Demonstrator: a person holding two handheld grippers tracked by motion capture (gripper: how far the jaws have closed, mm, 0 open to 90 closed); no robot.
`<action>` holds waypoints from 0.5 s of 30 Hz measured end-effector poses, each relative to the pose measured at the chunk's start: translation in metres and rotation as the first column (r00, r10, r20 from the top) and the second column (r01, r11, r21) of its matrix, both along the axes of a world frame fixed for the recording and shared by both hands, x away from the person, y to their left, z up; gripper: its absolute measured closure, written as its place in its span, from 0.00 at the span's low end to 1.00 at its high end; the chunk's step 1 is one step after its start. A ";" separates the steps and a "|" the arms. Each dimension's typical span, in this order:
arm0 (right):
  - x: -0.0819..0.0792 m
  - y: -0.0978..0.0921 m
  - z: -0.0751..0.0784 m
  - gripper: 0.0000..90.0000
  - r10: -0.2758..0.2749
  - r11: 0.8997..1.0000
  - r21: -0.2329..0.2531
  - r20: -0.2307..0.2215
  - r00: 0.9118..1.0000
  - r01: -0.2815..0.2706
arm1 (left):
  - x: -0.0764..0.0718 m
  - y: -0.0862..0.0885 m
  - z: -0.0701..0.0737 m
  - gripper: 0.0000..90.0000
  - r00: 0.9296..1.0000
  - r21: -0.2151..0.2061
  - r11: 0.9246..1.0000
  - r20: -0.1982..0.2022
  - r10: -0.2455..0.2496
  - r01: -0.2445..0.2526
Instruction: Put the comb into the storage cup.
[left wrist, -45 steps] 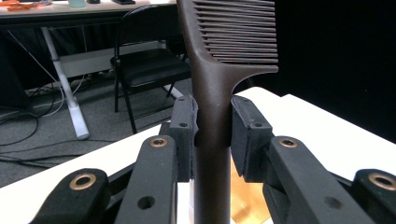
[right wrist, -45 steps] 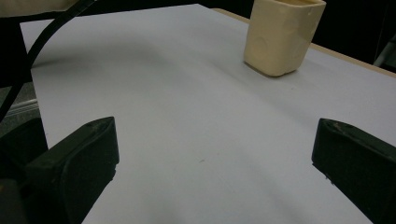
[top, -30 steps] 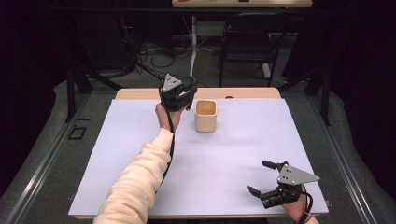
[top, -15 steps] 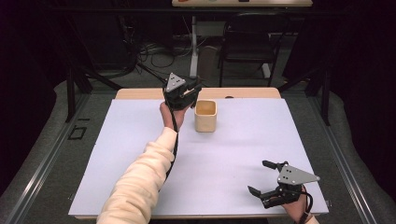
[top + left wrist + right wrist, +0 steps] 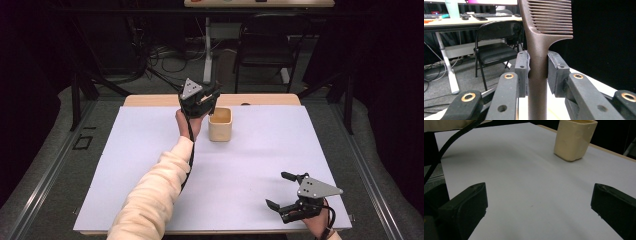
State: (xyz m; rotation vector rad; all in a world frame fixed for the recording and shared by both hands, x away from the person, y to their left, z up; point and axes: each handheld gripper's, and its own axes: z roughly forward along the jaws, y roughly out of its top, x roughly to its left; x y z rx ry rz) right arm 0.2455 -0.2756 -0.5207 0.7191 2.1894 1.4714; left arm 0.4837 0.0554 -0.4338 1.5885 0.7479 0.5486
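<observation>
One brown comb (image 5: 541, 37), one cream cup (image 5: 220, 123) and two grippers are counted. The comb is clamped by its handle in the left gripper (image 5: 206, 97), held in the air just at 9 o'clock of the cup — its teeth are cut off at the top of the left gripper view. The cup's contents cannot be made out. The right gripper (image 5: 280, 191) is held wide and empty at 5 o'clock on the white table (image 5: 260, 150).
</observation>
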 end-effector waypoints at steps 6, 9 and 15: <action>0.000 0.000 0.000 0.00 -0.001 1.000 0.001 -0.002 1.000 0.001 | 0.002 -0.002 -0.003 0.80 1.000 -0.012 1.000 0.001 -0.004 0.004; 0.000 0.000 0.000 0.00 0.000 1.000 0.000 0.002 1.000 0.000 | 0.002 -0.002 -0.004 0.80 1.000 -0.014 1.000 0.003 -0.006 0.006; 0.000 0.000 0.000 0.00 0.000 1.000 -0.001 0.004 1.000 0.000 | 0.003 -0.004 -0.007 0.80 1.000 -0.029 1.000 0.008 -0.010 0.010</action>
